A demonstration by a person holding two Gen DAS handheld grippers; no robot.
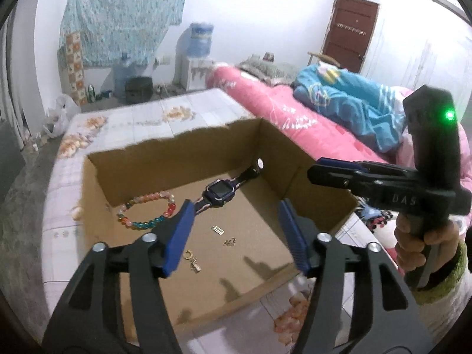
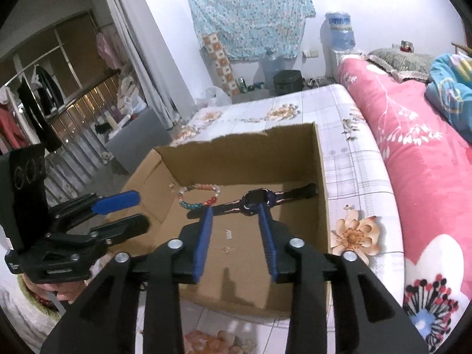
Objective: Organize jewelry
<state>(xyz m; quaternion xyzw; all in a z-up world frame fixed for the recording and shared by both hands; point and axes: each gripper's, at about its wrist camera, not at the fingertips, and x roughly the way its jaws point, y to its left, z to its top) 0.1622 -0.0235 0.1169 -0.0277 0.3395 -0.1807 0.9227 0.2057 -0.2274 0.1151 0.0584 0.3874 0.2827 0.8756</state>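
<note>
An open cardboard box (image 1: 177, 159) (image 2: 236, 162) stands on the cloth-covered table. On its floor lie a coloured bead bracelet (image 1: 141, 225) (image 2: 191, 205), a dark purple watch (image 1: 219, 191) (image 2: 259, 199), a small metal tag (image 1: 219, 229) (image 2: 227, 234), a bit of fine chain (image 1: 229, 241) and a gold clasp piece (image 1: 191, 261). My left gripper (image 1: 236, 203) (image 2: 143, 210) hangs open above the box's near left part, nothing between its blue pads. My right gripper (image 2: 235, 208) (image 1: 317, 166) is open over the box's right side, also holding nothing.
The table (image 1: 147, 118) (image 2: 354, 159) has a white floral cloth. A bed with a pink quilt (image 1: 295, 118) (image 2: 427, 177) runs along its right side. A hand (image 1: 427, 236) holds the right gripper's handle. A water dispenser (image 1: 200, 41) stands at the far wall.
</note>
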